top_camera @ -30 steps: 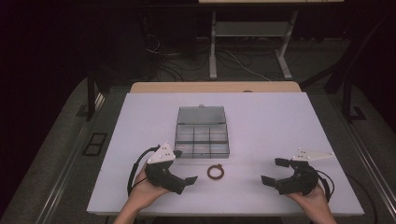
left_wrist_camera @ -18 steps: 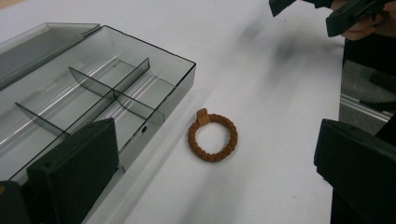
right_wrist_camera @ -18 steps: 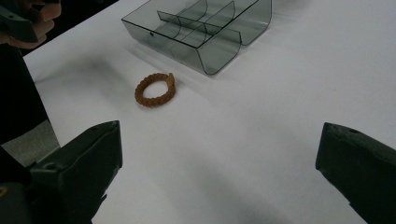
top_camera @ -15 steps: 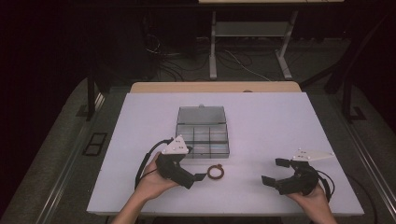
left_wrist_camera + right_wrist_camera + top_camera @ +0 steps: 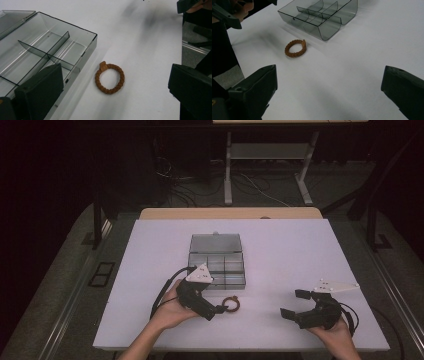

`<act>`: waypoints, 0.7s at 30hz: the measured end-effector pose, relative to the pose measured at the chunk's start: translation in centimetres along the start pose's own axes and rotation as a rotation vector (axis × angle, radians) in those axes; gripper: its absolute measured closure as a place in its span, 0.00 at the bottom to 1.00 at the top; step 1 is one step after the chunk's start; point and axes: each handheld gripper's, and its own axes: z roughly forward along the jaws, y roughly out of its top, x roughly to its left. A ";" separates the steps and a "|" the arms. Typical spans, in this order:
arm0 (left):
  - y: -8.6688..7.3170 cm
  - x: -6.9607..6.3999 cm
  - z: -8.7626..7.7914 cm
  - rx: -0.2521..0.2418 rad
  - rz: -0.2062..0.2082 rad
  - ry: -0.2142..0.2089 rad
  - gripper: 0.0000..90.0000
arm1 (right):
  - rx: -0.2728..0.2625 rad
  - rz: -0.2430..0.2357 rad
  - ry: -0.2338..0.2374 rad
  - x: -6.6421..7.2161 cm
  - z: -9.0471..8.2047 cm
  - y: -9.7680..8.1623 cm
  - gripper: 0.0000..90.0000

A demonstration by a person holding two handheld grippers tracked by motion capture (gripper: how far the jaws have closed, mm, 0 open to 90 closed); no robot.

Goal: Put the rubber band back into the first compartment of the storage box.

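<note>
- Left gripper (image 5: 221, 309): held in the person's left hand (image 5: 167, 312) at the near left of the table (image 5: 150, 250); jaws spread wide, gripping nothing; tips just beside the bracelet, one jaw in front of the box wall in the left gripper view.
- Box (image 5: 217, 260): clear grey plastic, divided into compartments, lid open; stands mid-table, just beyond the bracelet.
- Bracelet (image 5: 231, 304): brown beaded ring, lying flat on the table, near the front of the box, apart from it.
- Right gripper (image 5: 296, 305): at the near right, well apart from the bracelet; jaws wide apart, holding nothing.
</note>
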 end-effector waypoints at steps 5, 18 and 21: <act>0.1 -0.3 1.0 0.034 0.023 -0.007 0.00 | -0.001 0.000 0.000 0.0 0.0 0.0 0.01; 0.9 -0.9 2.8 0.084 0.065 -0.040 0.00 | 0.000 0.001 0.000 0.0 -0.1 0.0 0.01; 1.0 -1.0 3.2 0.095 0.072 -0.048 0.00 | 0.000 -0.001 -0.001 0.1 -0.1 0.0 0.01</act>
